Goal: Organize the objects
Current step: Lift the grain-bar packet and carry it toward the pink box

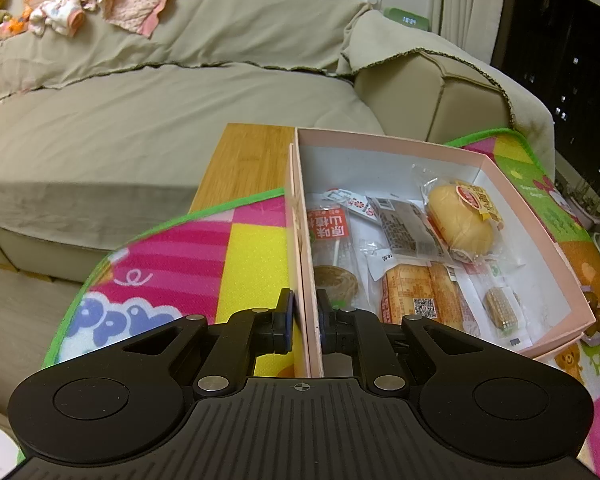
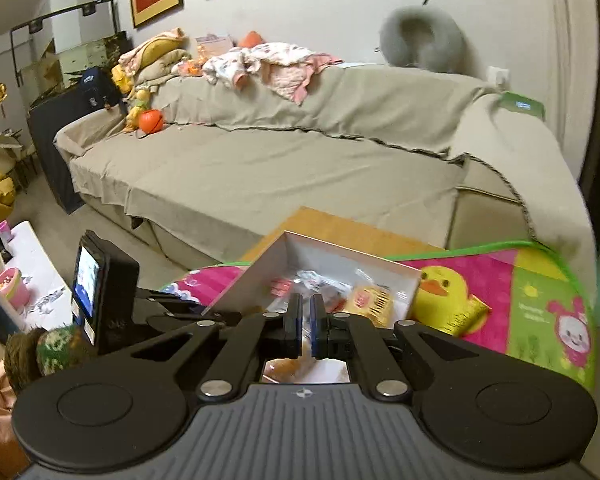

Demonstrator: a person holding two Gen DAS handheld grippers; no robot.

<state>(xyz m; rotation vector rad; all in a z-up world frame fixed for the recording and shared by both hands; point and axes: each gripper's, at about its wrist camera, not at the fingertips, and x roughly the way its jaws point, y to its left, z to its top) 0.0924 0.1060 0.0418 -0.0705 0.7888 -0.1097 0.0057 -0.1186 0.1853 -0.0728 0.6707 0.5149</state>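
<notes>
Pink box wall pinched by the left hand-held gripper [image 1: 304,312]; snacks lie beyond.

Its jaws clamp the near left wall of the box [image 1: 500,172], which stands on the mat [image 1: 172,264] covering the desk [image 1: 248,156], long axis running away from it. The right hand-held gripper [image 2: 305,322] hovers over the box's near end, jaws almost together, seemingly pinching a clear wrapper [image 2: 306,336], the packets [image 1: 420,248] just ahead.

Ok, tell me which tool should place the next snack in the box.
Right. The right tool is shut on a clear snack packet above the pink box, while the left tool is clamping the box's wall, steadying it.
</notes>
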